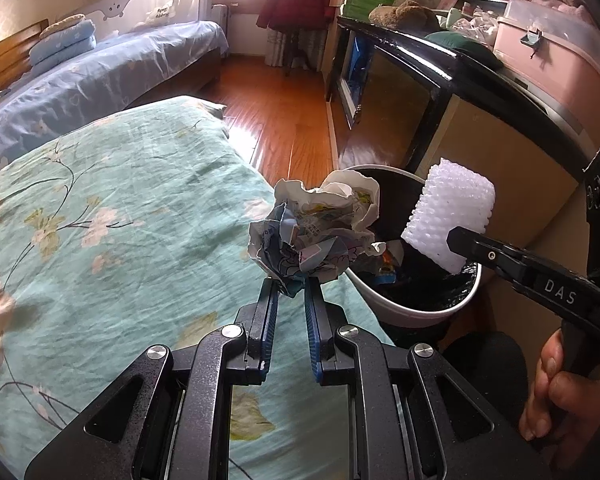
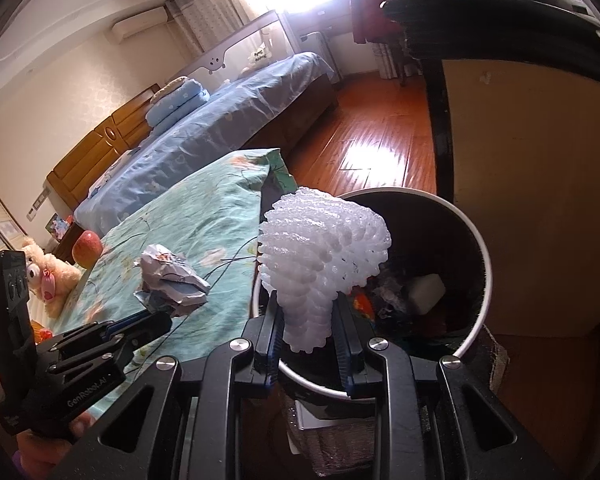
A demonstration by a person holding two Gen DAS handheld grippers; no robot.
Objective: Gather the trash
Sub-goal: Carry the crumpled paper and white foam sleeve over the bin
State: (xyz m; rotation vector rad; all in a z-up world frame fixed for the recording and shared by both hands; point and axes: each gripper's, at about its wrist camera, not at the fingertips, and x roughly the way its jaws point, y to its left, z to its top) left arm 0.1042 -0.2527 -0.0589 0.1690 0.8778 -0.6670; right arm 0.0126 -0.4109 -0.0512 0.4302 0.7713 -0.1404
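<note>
My left gripper (image 1: 291,286) is shut on a crumpled ball of printed paper (image 1: 320,228), held over the edge of the teal floral bedspread (image 1: 120,220) beside the bin. My right gripper (image 2: 307,312) is shut on a piece of white foam netting (image 2: 324,248) and holds it above the near rim of the white bin with a black liner (image 2: 482,240). The bin (image 1: 404,312) holds scraps of paper and wrappers. In the left wrist view the foam netting (image 1: 450,216) hangs over the bin mouth in the right gripper (image 1: 460,240). The paper ball (image 2: 172,280) and left gripper (image 2: 156,320) show at the right wrist view's left.
A black-edged cabinet (image 1: 480,92) loaded with boxes and clutter stands right behind the bin. A second bed with blue sheets (image 1: 100,80) lies beyond, across a wooden floor (image 1: 284,120). A teddy bear (image 2: 48,276) and an apple (image 2: 87,248) rest on the teal bed.
</note>
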